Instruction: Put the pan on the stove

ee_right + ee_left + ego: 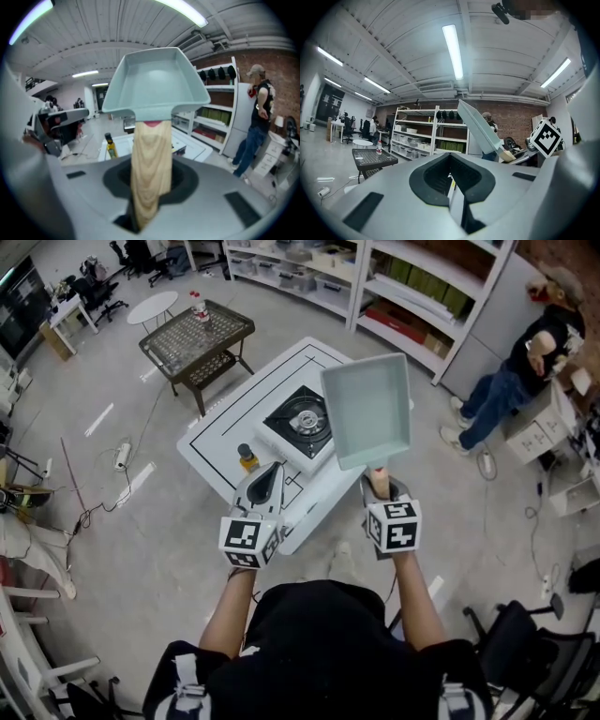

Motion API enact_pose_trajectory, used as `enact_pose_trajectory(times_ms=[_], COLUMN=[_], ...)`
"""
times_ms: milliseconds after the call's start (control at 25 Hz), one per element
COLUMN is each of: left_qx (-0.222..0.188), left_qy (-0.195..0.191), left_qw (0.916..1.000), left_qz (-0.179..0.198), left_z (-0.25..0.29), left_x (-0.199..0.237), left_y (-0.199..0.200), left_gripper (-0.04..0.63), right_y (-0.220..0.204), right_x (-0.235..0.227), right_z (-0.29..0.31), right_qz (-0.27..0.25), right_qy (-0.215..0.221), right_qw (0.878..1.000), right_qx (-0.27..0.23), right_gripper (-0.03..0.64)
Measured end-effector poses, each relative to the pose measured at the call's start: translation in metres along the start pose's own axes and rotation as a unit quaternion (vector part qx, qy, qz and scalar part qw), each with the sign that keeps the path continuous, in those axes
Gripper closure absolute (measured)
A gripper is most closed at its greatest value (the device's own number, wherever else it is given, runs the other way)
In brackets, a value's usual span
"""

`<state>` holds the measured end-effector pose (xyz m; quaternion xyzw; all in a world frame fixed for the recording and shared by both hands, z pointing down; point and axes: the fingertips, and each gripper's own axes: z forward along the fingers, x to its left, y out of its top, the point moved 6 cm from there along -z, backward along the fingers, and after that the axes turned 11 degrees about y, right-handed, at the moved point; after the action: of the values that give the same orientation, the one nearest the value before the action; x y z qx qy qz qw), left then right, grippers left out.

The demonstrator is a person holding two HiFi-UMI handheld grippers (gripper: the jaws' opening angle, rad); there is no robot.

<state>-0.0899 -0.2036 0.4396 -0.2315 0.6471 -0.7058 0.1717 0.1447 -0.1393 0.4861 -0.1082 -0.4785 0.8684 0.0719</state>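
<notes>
**Between the right jaws, a pan in the air, stove waiting below**

Between the jaws of the right gripper (149,190) sits the wooden handle (150,164), clamped near its free end, and that's the only hold on the load. Straight out ahead of that gripper rises the pan (367,409), a pale blue-green square one, open face towards the head camera, carried clear of everything. Ahead of it and lower, a touch to its left, is the stove (302,423), burner bare, on the white table (220,442). From above, the pan's edge overlaps the stove's right side, but it hangs above, not on it.

Over to the left, the left gripper (266,482) hovers level with its jaws drawn together on nothing. Just ahead of it stands a small bottle (247,457) on the table.

Now the danger. With a grip that far back on the handle, the pan's weight has a long lever, so I'd judge it could droop or swivel in the pads on the way down. Come in too low and the front rim clips the stove's edge. Set it off-centre and it may rock on the burner supports. A wide leftward swing would threaten that bottle.
</notes>
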Motion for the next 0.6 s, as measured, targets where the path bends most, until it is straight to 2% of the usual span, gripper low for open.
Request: enact_pose_trajectory(times_ms=[200, 600], left_qx=[-0.008, -0.008], left_qy=[0.023, 0.106], left_qw=[0.9997, 0.9942], left_qz=[0.006, 0.016], left_z=[0.029, 0.068], left_x=[-0.004, -0.006], left_y=[0.006, 0.009], left_gripper=[0.569, 0.569], right_y=[0.019, 0.05], right_x=[-0.028, -0.07], right_z=[0.028, 0.082], right_qz=[-0.008, -0.038], right_qy=[0.031, 0.104], right_qw=[0.999, 0.994], right_qx=[0.006, 0.028], right_gripper=[0.522, 0.522])
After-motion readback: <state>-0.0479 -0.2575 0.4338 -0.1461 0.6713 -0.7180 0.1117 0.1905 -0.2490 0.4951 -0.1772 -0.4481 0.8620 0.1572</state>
